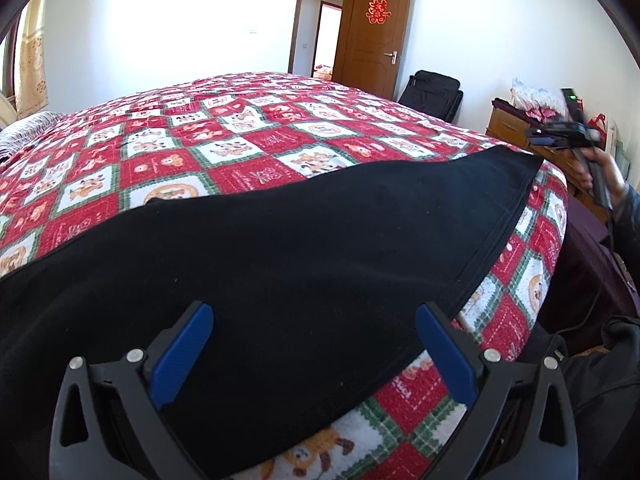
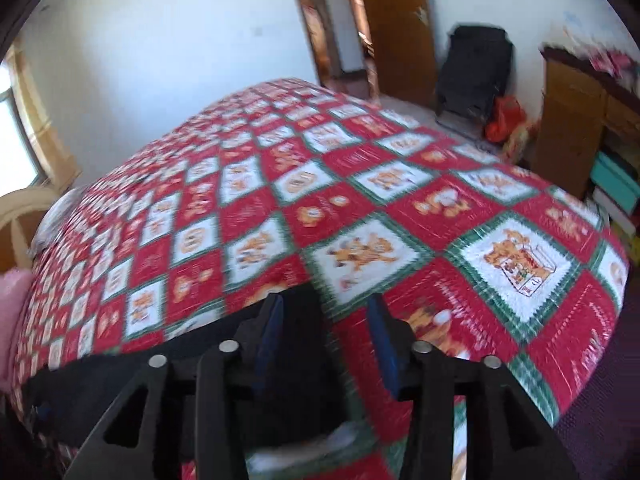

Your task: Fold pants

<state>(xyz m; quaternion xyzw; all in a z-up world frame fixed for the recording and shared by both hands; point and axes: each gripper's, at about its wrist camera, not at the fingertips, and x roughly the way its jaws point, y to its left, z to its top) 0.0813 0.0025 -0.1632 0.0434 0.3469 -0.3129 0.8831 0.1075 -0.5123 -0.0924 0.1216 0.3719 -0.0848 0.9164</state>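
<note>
Black soft-fabric pants point(image 1: 280, 264) lie spread flat across the red, white and green checked cartoon-print quilt point(image 1: 224, 136), filling the lower half of the left wrist view. The left gripper point(image 1: 314, 316) hangs above them with its blue-padded fingers point(image 1: 188, 352) spread wide, gripping nothing; the cloth's hemmed edge runs under the right-hand pad. In the blurred right wrist view, the right gripper point(image 2: 326, 308) sits at the lower centre, jaws partly apart, the pants point(image 2: 168, 364) reaching between them from the lower left; whether it touches the cloth cannot be told.
</note>
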